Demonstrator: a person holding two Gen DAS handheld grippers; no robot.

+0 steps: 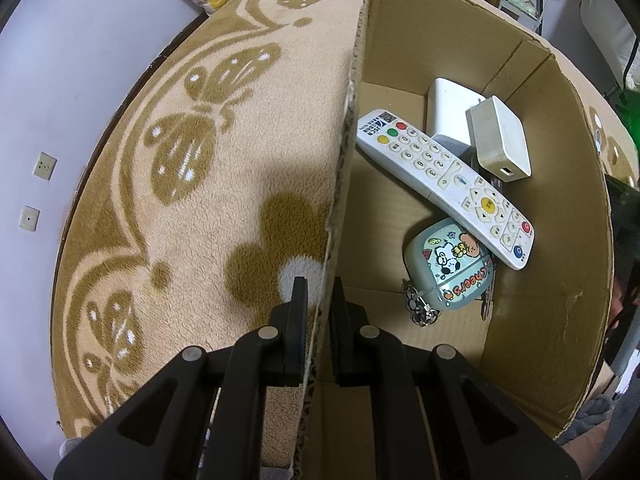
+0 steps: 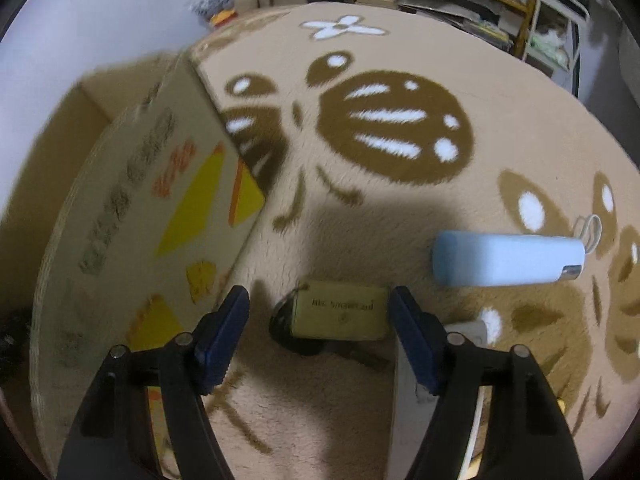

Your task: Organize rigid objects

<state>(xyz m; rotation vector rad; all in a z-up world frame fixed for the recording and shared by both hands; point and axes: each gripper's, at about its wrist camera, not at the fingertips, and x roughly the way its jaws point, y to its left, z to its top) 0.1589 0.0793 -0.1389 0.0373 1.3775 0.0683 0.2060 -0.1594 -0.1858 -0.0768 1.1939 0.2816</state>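
Right wrist view: blurred, so advice stays cautious.
Blanket [image 2: 400,216]: soft and yielding; worth lowering gently.
Cardboard box [image 1: 460,32]: wall pinched by left gripper [image 1: 318,296], jaws clamped on it at 6 o'clock; worth holding steady.
Box contents: remote [image 1: 444,188], white adapter [image 1: 500,140], cartoon case [image 1: 444,268] already inside.
Blue case [image 2: 508,258]: at 3 o'clock, waiting.
Tan card tag [image 2: 340,310]: between the spread jaws of right gripper [image 2: 318,320]; centre, then close squarely on the short edges.

Left wrist view looks steeply down, close over the cardboard box [image 1: 552,208] wall; right wrist view, somewhat blurred, seemingly faces its outside; both share the blanket [image 2: 400,208]
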